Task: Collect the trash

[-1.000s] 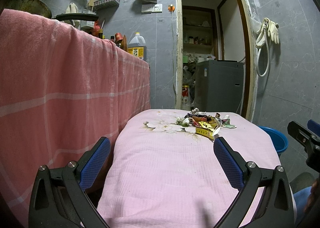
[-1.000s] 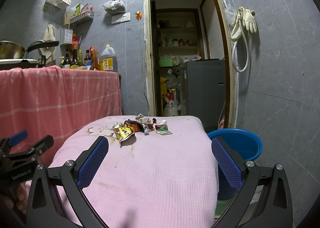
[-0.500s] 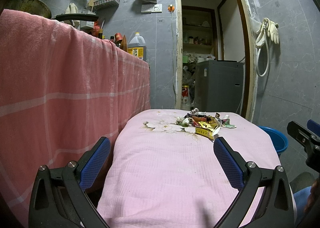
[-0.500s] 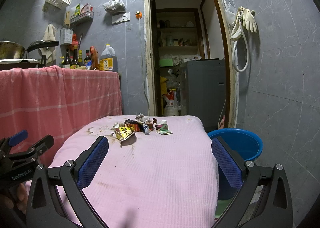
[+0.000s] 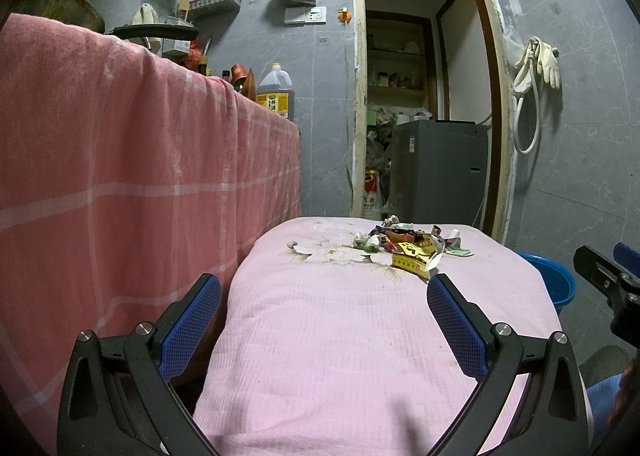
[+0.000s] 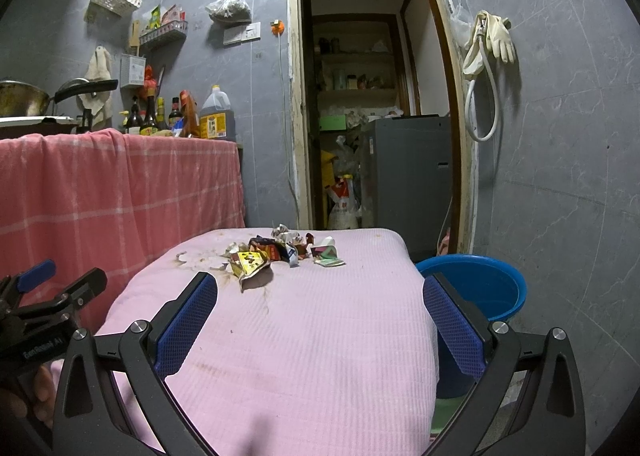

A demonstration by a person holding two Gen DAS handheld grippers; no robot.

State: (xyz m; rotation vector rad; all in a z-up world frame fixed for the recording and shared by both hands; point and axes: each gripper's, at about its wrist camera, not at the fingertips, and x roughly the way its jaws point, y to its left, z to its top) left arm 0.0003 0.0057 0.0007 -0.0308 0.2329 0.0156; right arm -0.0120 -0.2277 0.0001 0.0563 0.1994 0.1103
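Both the left tongs (image 5: pixel 324 308) and right tongs (image 6: pixel 320 306) gape wide and empty above the pink-covered bench (image 6: pixel 304 336). Well ahead, at its far end, lies the trash (image 6: pixel 280 252): crumpled wrappers, likely light, crackly and slippery; pinch a raised fold. Beside the bench, the blue bucket (image 6: pixel 480 288) shows no contents.

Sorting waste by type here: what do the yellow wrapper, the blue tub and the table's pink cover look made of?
Yellow wrapper: likely printed plastic or foil film, with a crinkled, slightly shiny surface. Blue tub: apparently moulded plastic, with a smooth, even glossy wall and rolled rim. Pink cover: woven cloth, matte, with a fine ribbed texture and brownish stains.
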